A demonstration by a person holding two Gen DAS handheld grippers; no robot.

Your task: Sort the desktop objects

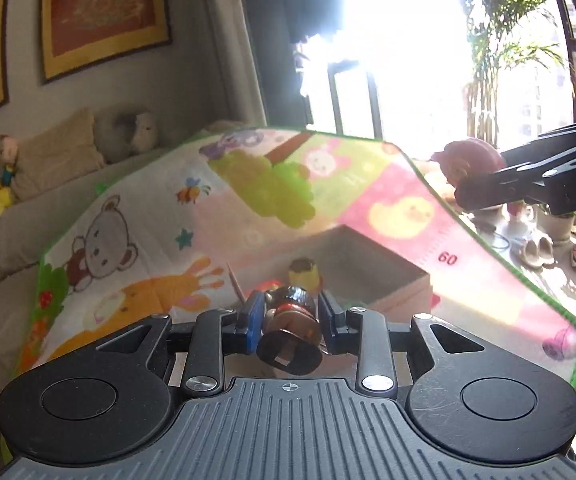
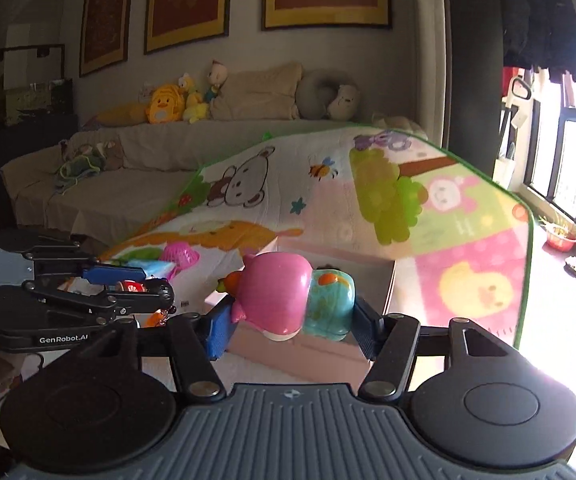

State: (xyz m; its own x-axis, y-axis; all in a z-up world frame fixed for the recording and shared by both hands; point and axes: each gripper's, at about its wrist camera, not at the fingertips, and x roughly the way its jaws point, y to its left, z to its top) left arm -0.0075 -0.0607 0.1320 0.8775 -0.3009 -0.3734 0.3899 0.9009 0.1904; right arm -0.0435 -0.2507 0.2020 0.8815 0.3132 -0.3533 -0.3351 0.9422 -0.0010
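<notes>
Brown figurine (image 1: 293,316) clamped in left tool (image 1: 291,316), pink toy (image 2: 284,296) in right tool (image 2: 288,320), box (image 2: 384,280) half-hidden.

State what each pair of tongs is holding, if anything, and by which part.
The left tongs grip a dark brown figurine across its middle. The right tongs clamp a pink and turquoise toy by its two sides, above the open box.

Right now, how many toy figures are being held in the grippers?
2. The left hand-held gripper is shut on a dark brown figurine; the right hand-held gripper is shut on a pink and teal toy above the pink box. Others may be hidden.
</notes>
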